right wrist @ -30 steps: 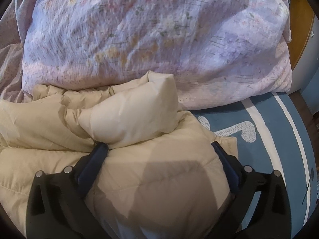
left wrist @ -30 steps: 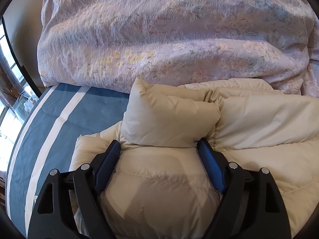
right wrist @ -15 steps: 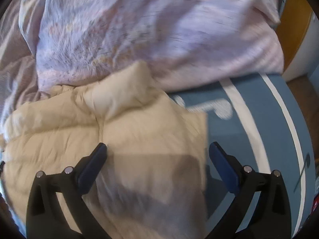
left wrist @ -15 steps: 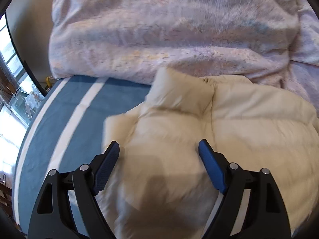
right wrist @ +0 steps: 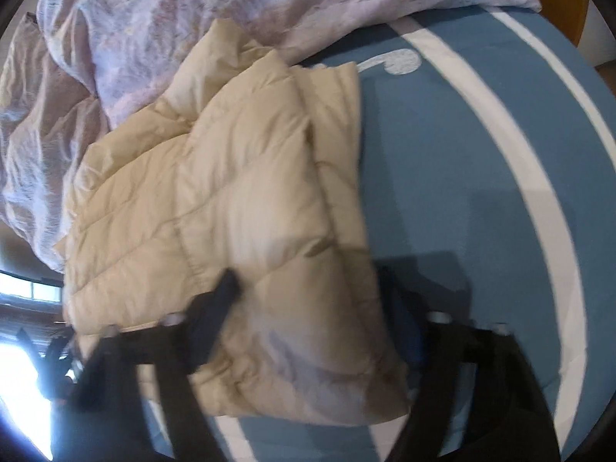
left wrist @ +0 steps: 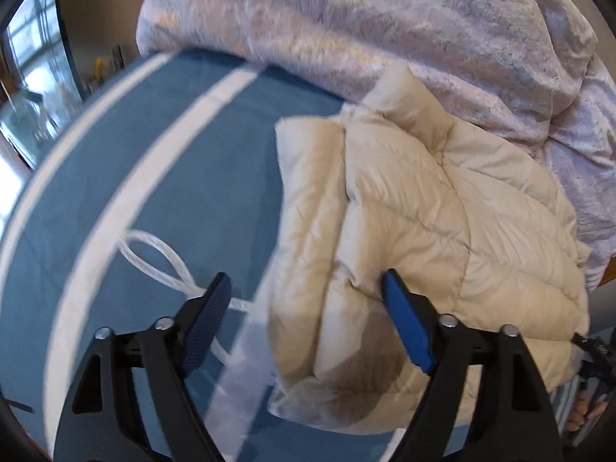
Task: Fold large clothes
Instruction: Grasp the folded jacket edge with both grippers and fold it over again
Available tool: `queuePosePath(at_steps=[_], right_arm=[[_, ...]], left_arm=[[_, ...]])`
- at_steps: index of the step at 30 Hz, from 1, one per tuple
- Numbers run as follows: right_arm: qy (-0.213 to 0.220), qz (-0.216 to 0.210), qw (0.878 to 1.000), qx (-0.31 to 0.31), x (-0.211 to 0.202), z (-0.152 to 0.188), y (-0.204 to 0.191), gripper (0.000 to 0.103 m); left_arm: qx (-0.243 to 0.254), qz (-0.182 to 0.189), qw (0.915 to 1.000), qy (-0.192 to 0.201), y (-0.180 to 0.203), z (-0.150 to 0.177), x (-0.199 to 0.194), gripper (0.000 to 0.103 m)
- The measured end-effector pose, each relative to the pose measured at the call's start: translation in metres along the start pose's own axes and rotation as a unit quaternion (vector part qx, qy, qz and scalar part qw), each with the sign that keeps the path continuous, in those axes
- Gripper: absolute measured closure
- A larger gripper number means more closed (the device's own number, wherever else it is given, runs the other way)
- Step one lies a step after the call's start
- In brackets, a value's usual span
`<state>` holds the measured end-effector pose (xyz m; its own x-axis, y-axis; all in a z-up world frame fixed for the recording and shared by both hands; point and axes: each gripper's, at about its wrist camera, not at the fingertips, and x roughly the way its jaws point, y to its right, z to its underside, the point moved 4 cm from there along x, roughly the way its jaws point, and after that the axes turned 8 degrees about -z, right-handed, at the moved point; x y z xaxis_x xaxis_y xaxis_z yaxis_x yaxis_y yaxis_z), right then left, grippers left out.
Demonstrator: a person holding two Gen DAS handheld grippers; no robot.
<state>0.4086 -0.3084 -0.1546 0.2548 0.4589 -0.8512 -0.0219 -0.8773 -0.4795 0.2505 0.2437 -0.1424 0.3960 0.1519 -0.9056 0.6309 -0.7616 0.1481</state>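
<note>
Blue-padded left gripper (left wrist: 304,319) and right gripper (right wrist: 312,308) have backed away from the collar end; jaws apart but closing, each straddling a near corner of the cream puffer jacket (left wrist: 415,238). We judge a regrasp begun. Folded, it lies on the blue sheet (left wrist: 161,161), collar and long axis toward the floral duvet (left wrist: 385,19).
</note>
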Motion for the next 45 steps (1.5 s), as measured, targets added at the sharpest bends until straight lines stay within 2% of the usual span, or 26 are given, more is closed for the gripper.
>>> queuePosePath(at_steps=[1, 3, 5, 7, 10, 16, 25, 30, 41, 43, 45], right_arm=[[-0.003, -0.004, 1.0, 0.006, 0.001, 0.001, -0.001, 0.052], [0.001, -0.002, 1.0, 0.007, 0.001, 0.004, -0.006, 0.064], [0.005, -0.001, 1.0, 0.009, 0.0, 0.008, -0.013, 0.072], [0.008, -0.007, 1.0, 0.017, -0.005, 0.013, -0.02, 0.079], [0.01, -0.01, 1.0, 0.021, -0.018, 0.02, -0.03, 0.083], [0.002, -0.019, 0.999, 0.029, -0.021, 0.048, -0.04, 0.085], [-0.003, -0.031, 0.999, 0.028, -0.024, 0.107, -0.063, 0.085], [0.006, -0.03, 0.999, 0.032, -0.039, 0.138, -0.056, 0.085], [0.027, -0.02, 0.998, 0.047, -0.052, 0.153, -0.044, 0.084], [0.026, -0.009, 0.999, 0.042, -0.051, 0.153, -0.045, 0.078], [0.026, 0.022, 0.999, 0.028, -0.053, 0.154, -0.047, 0.053]], left_arm=[[-0.009, 0.017, 0.9998, -0.007, 0.001, 0.003, 0.003, 0.04], [-0.028, 0.045, 0.9985, -0.014, 0.003, 0.009, 0.005, 0.053], [-0.04, 0.052, 0.9978, -0.01, 0.004, 0.011, 0.005, 0.063], [-0.039, 0.056, 0.9976, -0.006, 0.007, 0.014, 0.0, 0.078], [-0.026, 0.059, 0.9979, 0.0, 0.007, 0.019, -0.01, 0.085], [-0.007, 0.047, 0.9988, 0.009, -0.013, 0.037, -0.027, 0.086], [-0.016, 0.042, 0.9989, 0.012, -0.061, 0.073, -0.049, 0.086], [-0.014, 0.045, 0.9987, 0.016, -0.071, 0.09, -0.059, 0.086], [0.004, 0.038, 0.9992, 0.013, -0.066, 0.103, -0.067, 0.086], [0.008, 0.036, 0.9992, 0.013, -0.067, 0.104, -0.066, 0.084], [0.002, 0.035, 0.9993, 0.011, -0.07, 0.104, -0.065, 0.079]])
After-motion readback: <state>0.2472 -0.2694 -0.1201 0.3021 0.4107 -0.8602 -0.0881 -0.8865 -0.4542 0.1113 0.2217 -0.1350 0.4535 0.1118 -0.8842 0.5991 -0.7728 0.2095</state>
